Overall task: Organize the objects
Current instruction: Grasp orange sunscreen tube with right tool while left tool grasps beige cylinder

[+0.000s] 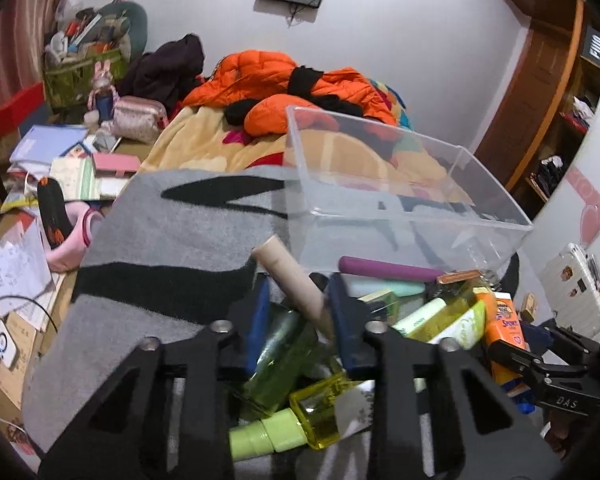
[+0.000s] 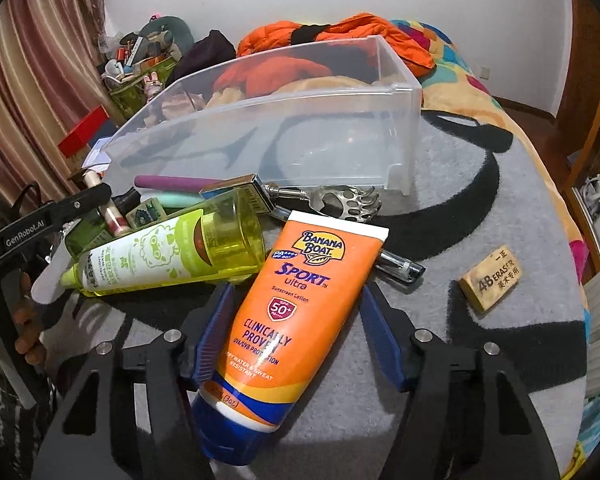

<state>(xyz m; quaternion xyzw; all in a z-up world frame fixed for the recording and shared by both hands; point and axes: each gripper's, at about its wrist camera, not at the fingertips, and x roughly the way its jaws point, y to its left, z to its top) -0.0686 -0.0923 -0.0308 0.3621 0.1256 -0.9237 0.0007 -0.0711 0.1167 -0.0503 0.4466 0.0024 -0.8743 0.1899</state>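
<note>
While the left gripper (image 1: 300, 308) is pinching the beige tube (image 1: 290, 280) near the clear bin (image 2: 268, 120), the right gripper (image 2: 296, 320) is straddling the sunscreen tube (image 2: 284, 312), its jaws not yet gripping; soft and slick, it is probably best taken mid-body.

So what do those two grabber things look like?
Both are black frames with triangle cut-outs, silver bolts and blue jaws. The left gripper has "GenRobot.AI" in white on its side, seen from the right wrist camera. The right gripper shows "DAS" on its arm in the left wrist camera.
</note>
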